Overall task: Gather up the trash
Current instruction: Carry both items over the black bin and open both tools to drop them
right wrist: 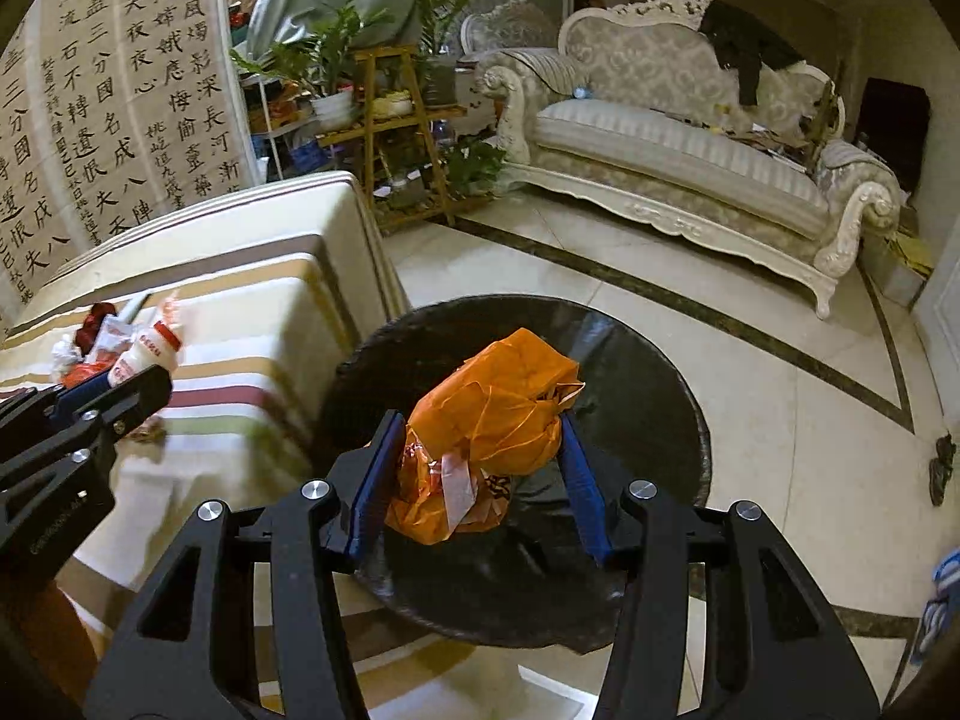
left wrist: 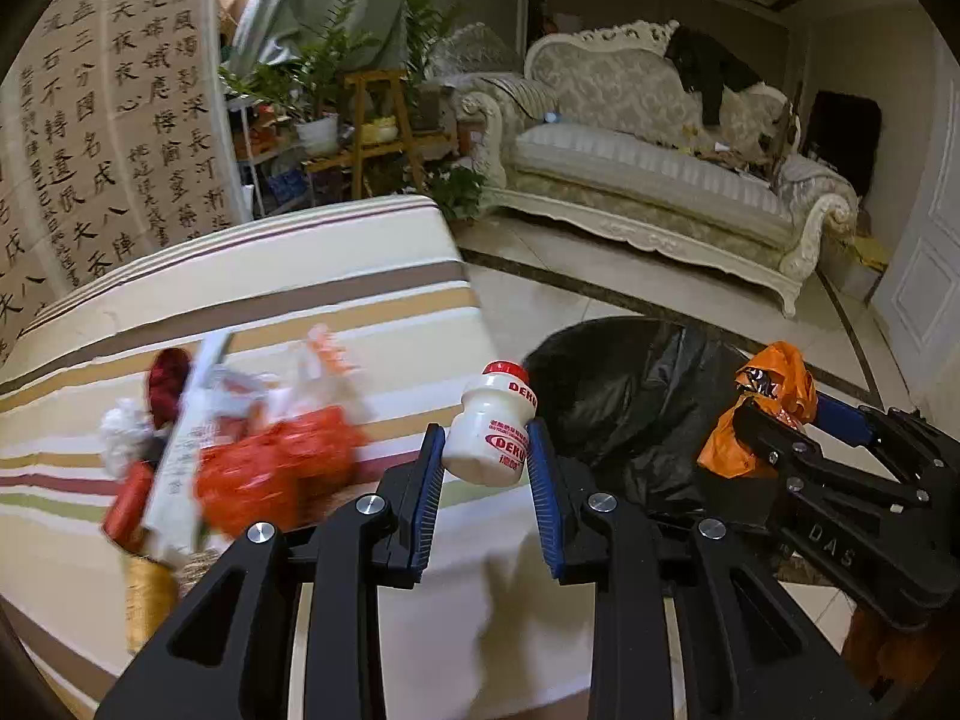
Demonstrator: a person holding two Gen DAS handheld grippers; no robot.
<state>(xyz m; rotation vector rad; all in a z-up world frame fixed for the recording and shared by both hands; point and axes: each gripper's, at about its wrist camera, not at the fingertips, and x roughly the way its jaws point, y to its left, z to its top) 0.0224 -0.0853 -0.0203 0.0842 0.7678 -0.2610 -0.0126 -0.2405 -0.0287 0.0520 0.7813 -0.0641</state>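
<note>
A striped cloth in cream, tan, brown, red and green bands is covering the table in front of you. Toward its nine o'clock side a blurred heap of trash is lying directly on it: red wrappers, a white carton, crumpled white paper and a gold spool. Toward three o'clock, just beside the table's edge, a bin lined with a black bag is standing on the pale tiled floor, which is bearing a dark inlaid border.
</note>
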